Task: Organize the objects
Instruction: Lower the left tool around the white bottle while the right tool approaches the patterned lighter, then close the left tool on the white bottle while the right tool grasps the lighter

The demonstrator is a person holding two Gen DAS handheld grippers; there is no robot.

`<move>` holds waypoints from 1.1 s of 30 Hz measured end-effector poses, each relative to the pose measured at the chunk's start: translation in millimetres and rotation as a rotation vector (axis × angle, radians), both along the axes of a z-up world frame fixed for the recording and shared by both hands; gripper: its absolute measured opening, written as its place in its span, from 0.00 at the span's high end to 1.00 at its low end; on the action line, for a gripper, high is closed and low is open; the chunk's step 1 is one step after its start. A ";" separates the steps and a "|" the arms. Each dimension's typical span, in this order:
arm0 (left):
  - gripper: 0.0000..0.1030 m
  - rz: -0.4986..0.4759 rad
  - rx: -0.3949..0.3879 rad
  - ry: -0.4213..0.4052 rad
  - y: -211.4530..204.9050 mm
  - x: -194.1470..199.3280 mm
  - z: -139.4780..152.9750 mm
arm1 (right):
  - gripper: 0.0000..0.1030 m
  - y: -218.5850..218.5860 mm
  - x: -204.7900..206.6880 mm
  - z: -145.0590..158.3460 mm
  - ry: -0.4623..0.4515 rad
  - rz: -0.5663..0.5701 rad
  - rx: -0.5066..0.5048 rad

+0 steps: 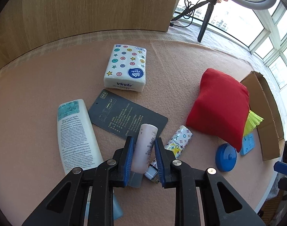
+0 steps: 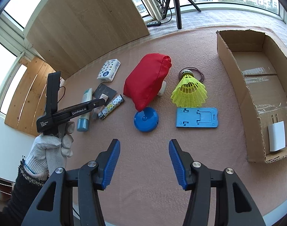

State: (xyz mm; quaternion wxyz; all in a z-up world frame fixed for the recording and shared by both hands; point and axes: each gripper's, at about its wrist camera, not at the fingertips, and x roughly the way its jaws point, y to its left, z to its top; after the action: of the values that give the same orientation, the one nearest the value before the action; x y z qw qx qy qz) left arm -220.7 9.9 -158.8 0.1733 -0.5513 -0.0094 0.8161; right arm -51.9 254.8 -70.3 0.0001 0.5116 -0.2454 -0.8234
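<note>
**Table lot: left gripper on pink tube, right gripper idle**

Item 1. Left gripper (image 1: 143, 150): blue-padded fingers astride a pale pink tube (image 1: 145, 146), pads at or very near its sides; whether the tube is clamped or lifted cannot be told. The tube's grey cap (image 1: 135, 179) points back toward the gripper. Held by a white-gloved hand (image 2: 49, 145) with a dark sleeve.

Item 2. Right gripper (image 2: 143, 160): jaws spread wide, nothing between them, hanging over bare pink table cloth (image 2: 143, 188).

Item 3. Just beside the tube: a white lotion bottle (image 1: 75, 135) to the left, lying flat; a dark grey printed card (image 1: 124, 116) beneath the tube's far end; a small patterned pack (image 1: 179, 141) to the right.

Item 4. Tissue pack (image 1: 126, 66), button-and-star print, beyond the card and apart from it.

Item 5. Red cloth pouch (image 2: 147, 81), mid-table, its lower corner overlapping a blue round disc (image 2: 146, 119).

Item 6. Yellow plastic shuttlecock (image 2: 189, 92), right of the pouch, a thin dark loop (image 2: 200, 75) around its head. Blue flat phone stand (image 2: 197, 117) just in front of it.

Item 7. Open cardboard box (image 2: 235, 75) at the table's right edge, holding a white plug adapter (image 2: 277, 138) in its near corner.

Item 8. Wooden panel (image 2: 86, 28) standing at the table's far side; black tripod (image 2: 175, 1) by the windows.
</note>
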 end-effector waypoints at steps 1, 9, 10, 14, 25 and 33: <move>0.76 -0.014 -0.007 0.002 4.8 1.8 0.1 | 0.52 0.1 0.1 0.1 0.001 0.001 -0.001; 0.77 -0.128 -0.020 0.001 44.5 31.8 0.8 | 0.52 2.6 3.0 -5.4 -0.006 0.002 -0.008; 0.77 -0.143 -0.024 0.001 49.3 37.2 0.9 | 0.52 2.9 3.1 -6.5 -0.009 0.002 -0.009; 0.77 -0.159 -0.019 0.000 60.8 60.8 1.4 | 0.52 1.6 3.4 -8.3 -0.011 0.008 -0.014; 0.77 -0.090 0.045 -0.029 54.8 100.6 -1.1 | 0.52 -8.7 -2.6 -17.9 -0.025 0.035 -0.019; 0.78 -0.021 -0.007 -0.018 34.7 100.2 -4.0 | 0.52 -23.2 -17.4 -27.0 -0.042 0.083 -0.015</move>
State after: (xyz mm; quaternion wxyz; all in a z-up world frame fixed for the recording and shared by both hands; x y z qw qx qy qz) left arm -120.5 44.6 -162.7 0.1798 -0.5593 -0.0026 0.8092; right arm -69.3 231.6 -97.4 0.0328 0.5383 -0.2300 -0.8101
